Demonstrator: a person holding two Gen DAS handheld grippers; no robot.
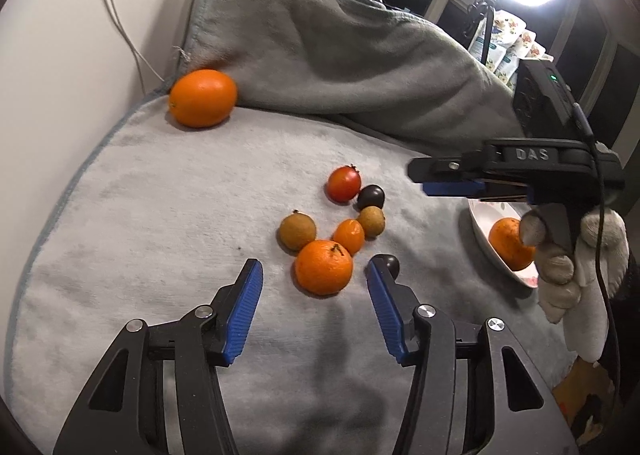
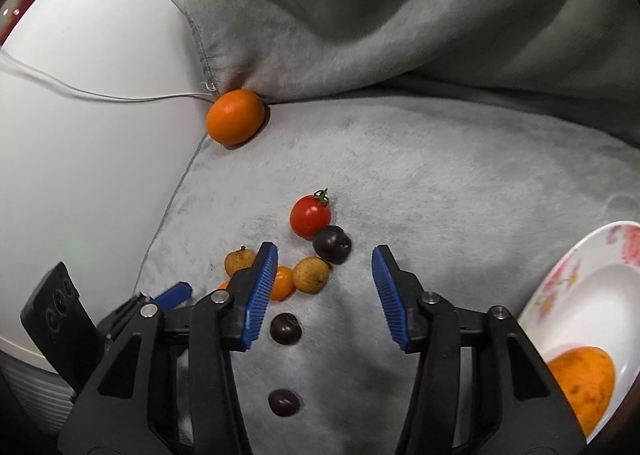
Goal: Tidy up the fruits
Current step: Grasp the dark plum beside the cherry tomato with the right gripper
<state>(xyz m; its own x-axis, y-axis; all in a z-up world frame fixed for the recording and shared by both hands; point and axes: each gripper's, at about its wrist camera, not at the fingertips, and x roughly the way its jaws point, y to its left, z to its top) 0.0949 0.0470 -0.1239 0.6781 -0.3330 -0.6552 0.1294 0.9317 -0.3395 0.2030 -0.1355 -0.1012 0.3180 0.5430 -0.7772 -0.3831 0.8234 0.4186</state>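
Left gripper [image 1: 315,269] nearest the lens, jaws partly open and empty, angled down at the mandarin [image 1: 324,267], which sits just ahead between the two blue pads, untouched. Looks lined up that way for a straddle grab; the opening is only a little wider than the fruit, so probably pre-set for it.

Right gripper [image 2: 325,257] also partly open, holding nothing, over the grey blanket [image 2: 440,175] with two dark grapes [image 2: 285,329] lying low between its fingers. Likely free to pick the next small piece.

The rest of the small fruit sits in a tight cluster: cherry tomato [image 2: 310,215] touching another dark grape [image 2: 331,244], two brown longans [image 1: 297,231], a little orange kumquat [image 1: 349,235] just behind the mandarin. Clustering means neighbours may get nudged on a grab.

Big orange [image 1: 203,97] is well apart, wedged at the blanket fold by the edge, probably rolled there and stopped.

Flowered bowl [image 2: 580,295] at the right already has one orange fruit [image 1: 508,243] in it, so the bowl reads as the drop spot. A gloved hand [image 1: 568,255] holds the right gripper's handle beside it.

Most fruit is still on the blanket; sorting is at an early stage.
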